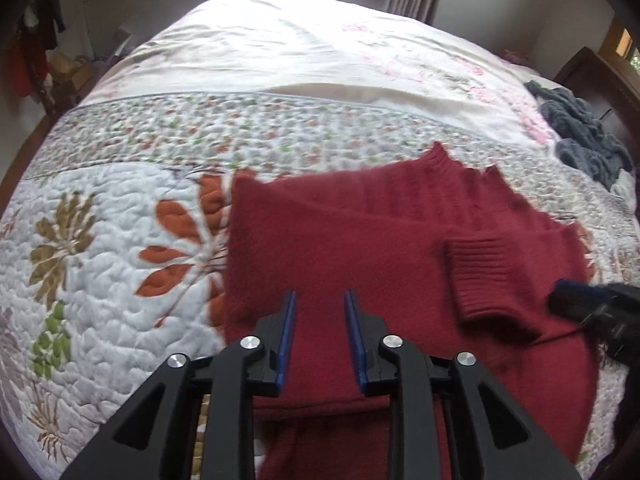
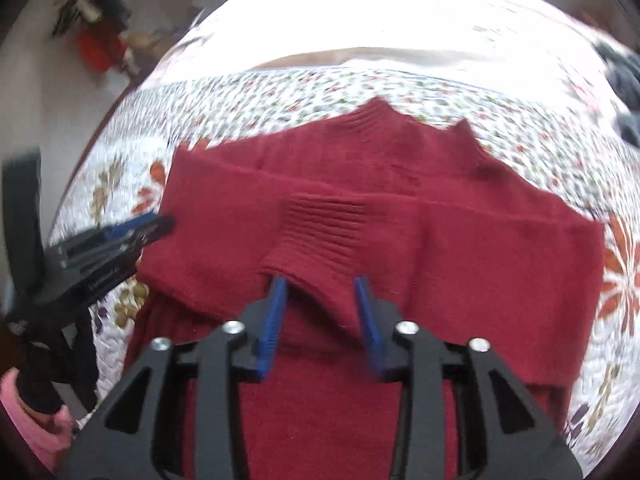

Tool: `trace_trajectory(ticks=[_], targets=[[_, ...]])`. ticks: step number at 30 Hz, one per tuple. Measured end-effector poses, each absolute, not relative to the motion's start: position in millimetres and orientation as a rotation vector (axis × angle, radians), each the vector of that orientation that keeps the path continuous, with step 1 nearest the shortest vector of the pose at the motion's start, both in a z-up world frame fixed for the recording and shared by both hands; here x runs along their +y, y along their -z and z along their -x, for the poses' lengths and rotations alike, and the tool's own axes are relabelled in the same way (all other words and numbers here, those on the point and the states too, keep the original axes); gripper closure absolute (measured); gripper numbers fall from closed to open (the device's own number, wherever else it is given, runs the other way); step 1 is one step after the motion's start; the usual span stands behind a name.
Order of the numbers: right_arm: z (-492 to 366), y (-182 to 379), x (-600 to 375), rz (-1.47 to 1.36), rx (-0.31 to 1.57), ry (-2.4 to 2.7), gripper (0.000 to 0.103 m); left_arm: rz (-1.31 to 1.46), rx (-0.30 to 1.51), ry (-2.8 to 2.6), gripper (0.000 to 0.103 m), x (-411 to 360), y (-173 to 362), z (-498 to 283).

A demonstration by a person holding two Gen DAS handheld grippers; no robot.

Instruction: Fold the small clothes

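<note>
Sweater (image 1: 360,248), dark red knit, lay flat on the quilted bed (image 1: 112,240), filling the centre and lower right of the left wrist frame. By my judgement the fold was partway: both sleeves already lay crossed over the chest, the ribbed cuff (image 1: 484,276) resting on top at right of centre, while the body below remained full length, so the lengthwise fold was left to do.

My left gripper (image 1: 320,304) hovered over the lower body with its fingers parted and nothing between them. My right gripper (image 2: 322,284) had its fingers spread either side of the cuff's lower edge, not closed on it.

Only the left wrist view showed the grey-blue clothes (image 1: 580,132) heaped at the upper right. Only the right wrist view showed a pink sleeve (image 2: 28,420) at lower left.
</note>
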State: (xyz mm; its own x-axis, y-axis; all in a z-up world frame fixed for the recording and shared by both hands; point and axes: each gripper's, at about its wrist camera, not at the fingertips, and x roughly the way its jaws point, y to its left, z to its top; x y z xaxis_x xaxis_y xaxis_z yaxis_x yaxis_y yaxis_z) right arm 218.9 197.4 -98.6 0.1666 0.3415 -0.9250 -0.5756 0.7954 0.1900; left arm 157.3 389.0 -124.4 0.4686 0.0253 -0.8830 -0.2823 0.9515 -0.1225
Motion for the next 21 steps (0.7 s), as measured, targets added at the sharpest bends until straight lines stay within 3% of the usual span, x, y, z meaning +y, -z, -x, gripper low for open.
trace_trajectory(ticks=[5, 8, 9, 21], targets=[[-218.2, 135.5, 216.5, 0.369, 1.283, -0.622, 0.063, 0.259, 1.135, -0.197, 0.077, 384.5, 149.0, -166.3], [-222.5, 148.5, 215.5, 0.384, 1.296, -0.574, 0.093, 0.267, 1.164, -0.201, 0.077, 386.2, 164.2, -167.0], [-223.7, 146.8, 211.1, 0.360, 1.294, -0.577, 0.095, 0.260, 1.160, -0.199, 0.077, 386.1, 165.5, -166.5], [-256.8, 114.3, 83.8, -0.051, 1.305, -0.466, 0.095, 0.223, 1.148, -0.202, 0.077, 384.3, 165.7, -165.2]])
